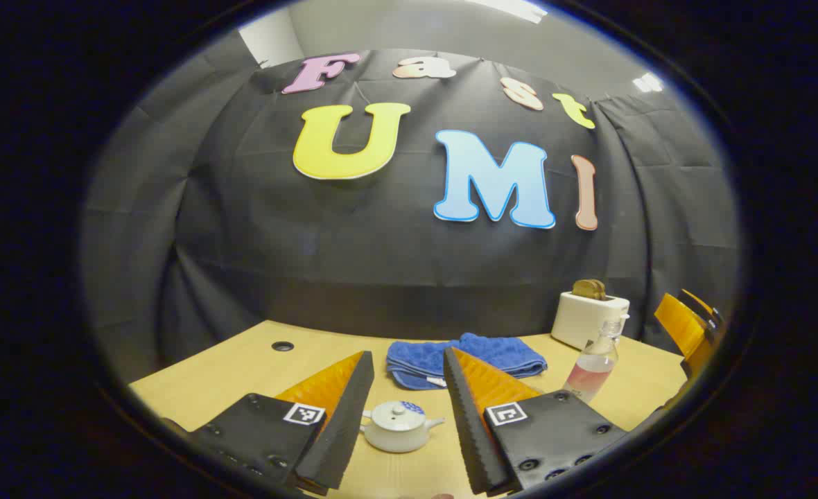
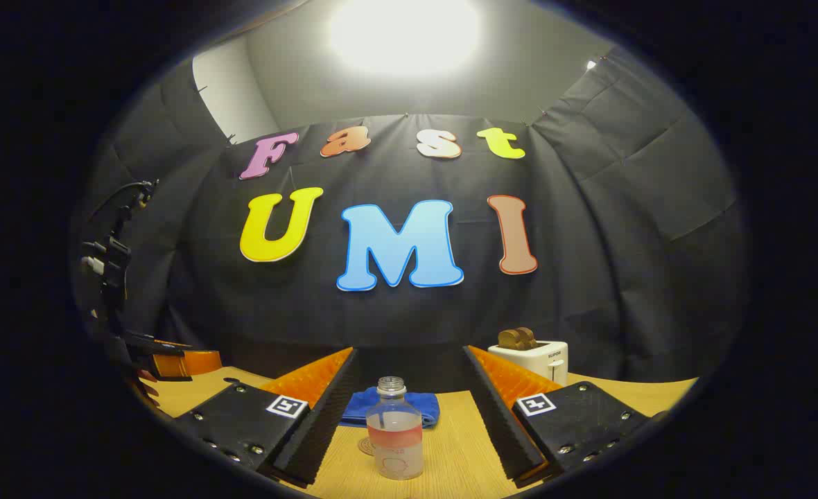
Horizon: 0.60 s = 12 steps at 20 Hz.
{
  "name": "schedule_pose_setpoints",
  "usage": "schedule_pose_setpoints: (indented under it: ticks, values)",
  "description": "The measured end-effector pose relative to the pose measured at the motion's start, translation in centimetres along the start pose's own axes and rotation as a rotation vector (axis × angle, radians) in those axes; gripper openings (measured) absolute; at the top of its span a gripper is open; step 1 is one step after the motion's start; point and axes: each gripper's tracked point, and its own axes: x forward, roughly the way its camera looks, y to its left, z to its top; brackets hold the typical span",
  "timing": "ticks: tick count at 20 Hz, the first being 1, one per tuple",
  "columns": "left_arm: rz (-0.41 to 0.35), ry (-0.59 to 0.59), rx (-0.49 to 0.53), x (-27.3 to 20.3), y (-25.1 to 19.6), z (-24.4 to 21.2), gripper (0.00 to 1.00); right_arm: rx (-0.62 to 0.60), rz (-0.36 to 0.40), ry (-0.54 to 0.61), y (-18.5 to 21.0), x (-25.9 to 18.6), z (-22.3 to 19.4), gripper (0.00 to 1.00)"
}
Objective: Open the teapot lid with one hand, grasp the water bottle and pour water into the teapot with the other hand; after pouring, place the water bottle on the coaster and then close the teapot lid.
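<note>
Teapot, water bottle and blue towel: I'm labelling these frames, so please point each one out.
teapot (image 1: 396,430), left gripper view, on its white body below the lid.
water bottle (image 2: 395,436), right gripper view, on its clear body at the label band.
blue towel (image 1: 475,357), left gripper view, on its folded top.

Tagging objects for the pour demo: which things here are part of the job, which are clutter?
Job: teapot with lid on, water bottle, coaster behind the bottle.
Clutter: blue towel, toaster.
</note>
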Motion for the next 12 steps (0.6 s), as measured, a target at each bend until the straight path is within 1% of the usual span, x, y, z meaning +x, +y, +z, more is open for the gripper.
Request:
schedule_pose_setpoints:
  ticks: [2,4,6,10,12]
  values:
    - [0.013,0.014,0.014,0.0,0.4,-0.4,0.66,0.016,0.002,0.050,-0.1,0.0,-0.7,0.94]
    - [0.017,0.030,0.003,0.0,0.6,-1.1,0.66,0.031,-0.003,0.090,0.0,-0.1,-1.3,0.94]
    - [0.013,0.041,-0.014,0.0,0.6,-1.6,0.66,0.026,-0.007,0.114,-0.1,-0.3,-1.9,0.94]
    - [0.024,0.060,0.003,0.0,0.9,-2.4,0.66,0.022,-0.005,0.144,0.1,-0.5,-2.6,0.94]
    - [0.018,0.078,0.004,-0.2,0.6,-2.9,0.67,0.018,-0.010,0.164,0.2,-0.7,-2.9,0.94]
